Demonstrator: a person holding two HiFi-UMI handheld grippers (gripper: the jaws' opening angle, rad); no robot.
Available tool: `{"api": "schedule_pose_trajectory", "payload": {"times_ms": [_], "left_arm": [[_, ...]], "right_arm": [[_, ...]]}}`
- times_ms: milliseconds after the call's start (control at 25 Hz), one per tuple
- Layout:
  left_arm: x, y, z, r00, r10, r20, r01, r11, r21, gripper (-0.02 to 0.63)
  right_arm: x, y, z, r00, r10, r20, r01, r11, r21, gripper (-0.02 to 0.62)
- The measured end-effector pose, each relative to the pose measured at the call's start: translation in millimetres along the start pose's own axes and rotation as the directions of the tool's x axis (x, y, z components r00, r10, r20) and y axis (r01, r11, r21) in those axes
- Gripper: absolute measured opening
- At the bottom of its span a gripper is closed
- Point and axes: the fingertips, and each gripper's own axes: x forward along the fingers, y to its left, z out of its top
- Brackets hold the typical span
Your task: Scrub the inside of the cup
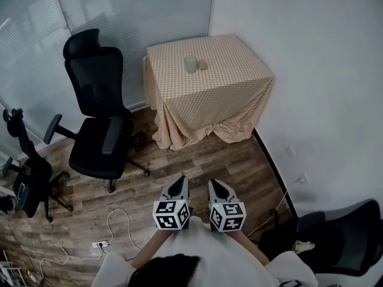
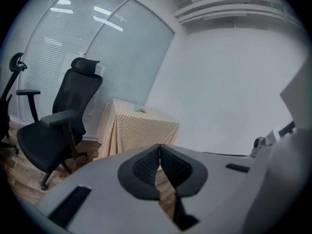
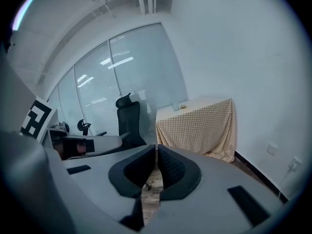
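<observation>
Two empty tongs and a far-off cup: that is what I am working with. Leftmost stands a chair (image 1: 99, 118), which I'd pass well clear of on the way in. My left gripper (image 1: 179, 183) has its jaws pressed together on nothing; I'd spread them only once I'm near the table (image 1: 233, 76). The cup (image 1: 190, 64) stands upright on the cloth, well apart from both grippers, with a small tan thing (image 1: 203, 65), perhaps the scrubber, just beside it. My right gripper (image 1: 215, 185) is likewise closed and empty. I judge the step to be the approach: steady the cup with one gripper and take the scrubber with the other.
</observation>
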Motion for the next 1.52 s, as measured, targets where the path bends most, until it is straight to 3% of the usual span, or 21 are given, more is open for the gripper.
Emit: {"api": "schedule_pose_trajectory", "payload": {"times_ms": [120, 280, 640, 1240, 1520], "left_arm": [[5.7, 3.3, 1.9, 1.0, -0.015, -0.004, 0.015, 1.0, 0.018, 0.011], [15.5, 8.6, 5.7, 1.0, -0.021, -0.01, 0.021, 0.999, 0.041, 0.011], [30.8, 5.4, 10.4, 1.0, -0.021, 0.0, 0.021, 1.0, 0.006, 0.011], [139.1, 7.9, 38.0, 0.997, 0.067, -0.029, -0.068, 0.997, -0.045, 0.011], [191.5, -2.2, 60.7, 0.994, 0.111, -0.015, -0.112, 0.992, -0.057, 0.011]], "right_arm": [[7.6, 12.3, 8.1, 0.998, 0.044, 0.053, -0.043, 0.999, -0.013, 0.038], [18.5, 16.6, 17.1, 0.997, 0.047, 0.065, -0.043, 0.997, -0.062, 0.038], [34.9, 3.8, 21.4, 0.994, 0.087, 0.071, -0.084, 0.996, -0.037, 0.038], [115.9, -79.8, 62.5, 0.987, 0.161, -0.022, -0.161, 0.987, -0.026, 0.038], [146.3, -127.1, 93.2, 0.978, 0.201, -0.053, -0.205, 0.976, -0.073, 0.038]]}}
